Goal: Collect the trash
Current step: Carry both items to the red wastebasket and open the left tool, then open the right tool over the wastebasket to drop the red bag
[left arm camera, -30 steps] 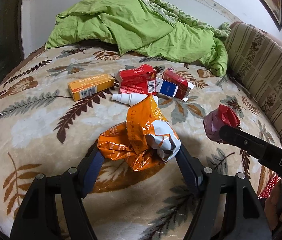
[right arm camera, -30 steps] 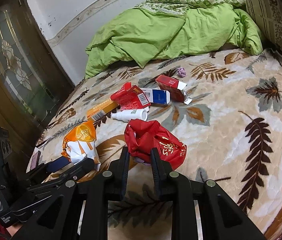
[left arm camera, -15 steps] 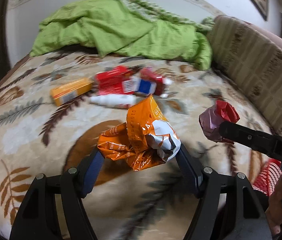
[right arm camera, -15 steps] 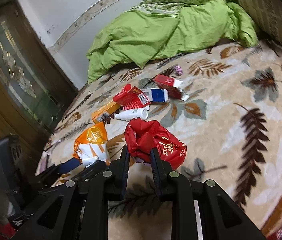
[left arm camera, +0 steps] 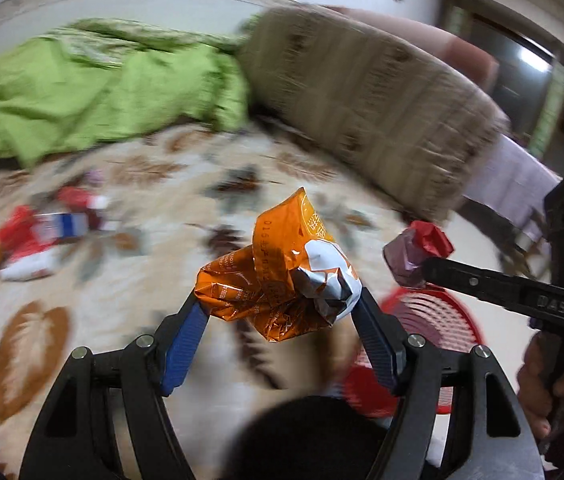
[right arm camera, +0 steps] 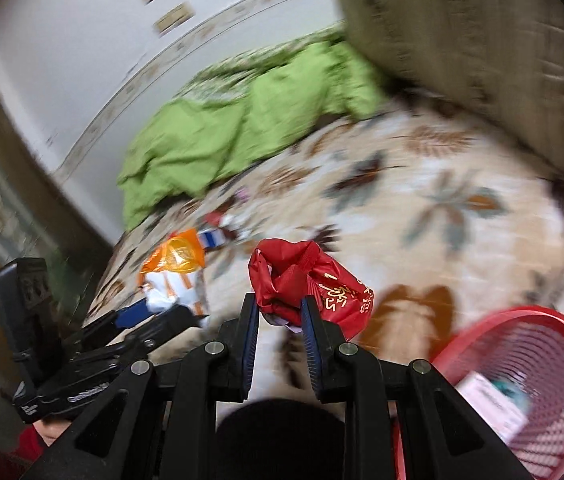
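trash shows first in your left wrist view: a crumpled orange wrapper [left arm camera: 282, 276] is pinched between the blue pads of your left gripper [left arm camera: 280, 304], held above the leaf-patterned bed cover [left arm camera: 94, 280], left of the red basket [left arm camera: 437, 320]. more boxes [left arm camera: 46, 232] lie blurred further left of the red basket.

in your right wrist view, your right gripper [right arm camera: 280, 308] is clamped narrowly on a crumpled red bag [right arm camera: 305, 280], up and left of the red basket [right arm camera: 521, 380], which holds a pale box [right arm camera: 489, 404].
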Action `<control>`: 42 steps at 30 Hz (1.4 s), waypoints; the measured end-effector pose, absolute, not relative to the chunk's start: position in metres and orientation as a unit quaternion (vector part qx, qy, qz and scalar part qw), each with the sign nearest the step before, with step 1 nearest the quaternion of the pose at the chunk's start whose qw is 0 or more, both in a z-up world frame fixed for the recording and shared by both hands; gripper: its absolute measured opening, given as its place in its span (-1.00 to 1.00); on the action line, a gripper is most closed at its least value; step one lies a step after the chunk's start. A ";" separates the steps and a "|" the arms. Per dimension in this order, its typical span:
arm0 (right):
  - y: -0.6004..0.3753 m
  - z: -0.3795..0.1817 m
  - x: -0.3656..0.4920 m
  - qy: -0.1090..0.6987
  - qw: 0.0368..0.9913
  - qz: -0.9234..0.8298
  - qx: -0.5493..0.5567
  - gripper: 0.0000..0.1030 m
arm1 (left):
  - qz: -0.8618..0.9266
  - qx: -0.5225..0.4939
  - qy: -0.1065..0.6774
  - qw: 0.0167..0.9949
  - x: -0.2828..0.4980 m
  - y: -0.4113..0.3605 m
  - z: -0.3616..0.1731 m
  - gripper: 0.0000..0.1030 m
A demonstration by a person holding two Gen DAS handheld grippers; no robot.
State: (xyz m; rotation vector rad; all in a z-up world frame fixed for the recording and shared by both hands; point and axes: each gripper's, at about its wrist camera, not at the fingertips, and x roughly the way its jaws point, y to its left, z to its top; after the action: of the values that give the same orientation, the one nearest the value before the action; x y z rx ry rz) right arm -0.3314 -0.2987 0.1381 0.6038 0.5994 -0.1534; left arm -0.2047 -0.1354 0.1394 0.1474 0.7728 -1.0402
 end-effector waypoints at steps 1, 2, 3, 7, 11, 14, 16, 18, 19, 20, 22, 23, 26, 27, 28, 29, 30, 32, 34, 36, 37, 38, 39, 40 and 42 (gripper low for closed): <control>-0.309 0.137 -0.346 0.288 0.904 -0.092 0.301 -0.56 | -0.494 0.071 0.365 0.786 -0.210 -0.144 0.139 0.40; -0.317 0.137 -0.357 0.285 0.902 -0.105 0.306 -0.56 | -0.506 0.074 0.372 0.775 -0.217 -0.155 0.138 0.40; -0.326 0.136 -0.370 0.284 0.898 -0.121 0.313 -0.56 | -0.518 0.081 0.379 0.763 -0.224 -0.167 0.135 0.40; -0.354 0.131 -0.408 0.278 0.883 -0.165 0.339 -0.56 | -0.554 0.113 0.393 0.726 -0.255 -0.206 0.124 0.40; -0.373 0.121 -0.437 0.276 0.867 -0.199 0.364 -0.52 | -0.573 0.144 0.398 0.702 -0.284 -0.236 0.113 0.41; -0.383 0.115 -0.449 0.277 0.857 -0.215 0.378 -0.48 | -0.582 0.159 0.408 0.686 -0.294 -0.250 0.107 0.45; -0.387 0.112 -0.452 0.281 0.852 -0.218 0.384 -0.30 | -0.577 0.168 0.413 0.685 -0.296 -0.256 0.103 0.46; -0.388 0.110 -0.453 0.280 0.851 -0.220 0.387 -0.08 | -0.575 0.163 0.424 0.680 -0.294 -0.256 0.102 0.48; -0.388 0.110 -0.453 0.279 0.852 -0.220 0.386 -0.08 | -0.575 0.159 0.428 0.679 -0.292 -0.256 0.102 0.48; -0.388 0.111 -0.453 0.278 0.853 -0.220 0.383 -0.08 | -0.575 0.155 0.431 0.678 -0.290 -0.255 0.102 0.48; -0.388 0.111 -0.455 0.275 0.853 -0.222 0.384 -0.08 | -0.573 0.149 0.430 0.682 -0.287 -0.253 0.104 0.48; -0.388 0.112 -0.454 0.275 0.853 -0.220 0.385 -0.08 | -0.573 0.144 0.431 0.682 -0.285 -0.251 0.105 0.49; -0.387 0.115 -0.452 0.270 0.856 -0.221 0.382 -0.08 | -0.572 0.136 0.430 0.685 -0.281 -0.246 0.110 0.49; -0.386 0.116 -0.451 0.268 0.857 -0.220 0.381 -0.08 | -0.572 0.134 0.429 0.687 -0.280 -0.243 0.111 0.49; -0.386 0.118 -0.449 0.268 0.858 -0.218 0.380 -0.08 | -0.570 0.131 0.428 0.689 -0.278 -0.240 0.112 0.49; -0.385 0.119 -0.447 0.268 0.860 -0.216 0.377 -0.08 | -0.567 0.128 0.428 0.692 -0.275 -0.237 0.113 0.49; -0.384 0.120 -0.445 0.268 0.861 -0.214 0.376 -0.08 | -0.562 0.123 0.429 0.696 -0.271 -0.233 0.114 0.49; -0.382 0.121 -0.439 0.269 0.863 -0.207 0.374 -0.08 | -0.554 0.115 0.432 0.702 -0.263 -0.226 0.115 0.49; -0.377 0.121 -0.428 0.276 0.866 -0.197 0.367 -0.08 | -0.544 0.107 0.433 0.710 -0.255 -0.217 0.117 0.49; -0.371 0.121 -0.418 0.282 0.869 -0.185 0.363 -0.08 | -0.532 0.100 0.433 0.721 -0.245 -0.206 0.118 0.49; -0.367 0.121 -0.413 0.285 0.871 -0.177 0.359 -0.08 | -0.525 0.096 0.433 0.726 -0.240 -0.200 0.119 0.49; -0.363 0.121 -0.407 0.288 0.873 -0.170 0.354 -0.08 | -0.521 0.093 0.433 0.730 -0.236 -0.195 0.119 0.49; -0.358 0.122 -0.400 0.291 0.876 -0.164 0.348 -0.08 | -0.513 0.089 0.431 0.737 -0.230 -0.188 0.120 0.49; -0.353 0.121 -0.392 0.295 0.878 -0.155 0.343 -0.08 | -0.504 0.084 0.430 0.744 -0.224 -0.180 0.121 0.49; -0.345 0.120 -0.379 0.301 0.880 -0.137 0.340 -0.08 | -0.491 0.075 0.430 0.754 -0.214 -0.168 0.121 0.49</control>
State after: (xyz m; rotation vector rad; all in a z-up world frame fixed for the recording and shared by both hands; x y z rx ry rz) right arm -0.3792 -0.3452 0.1201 0.7081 0.6273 -0.2856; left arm -0.2137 -0.1682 0.1212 0.1629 0.9382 -1.0722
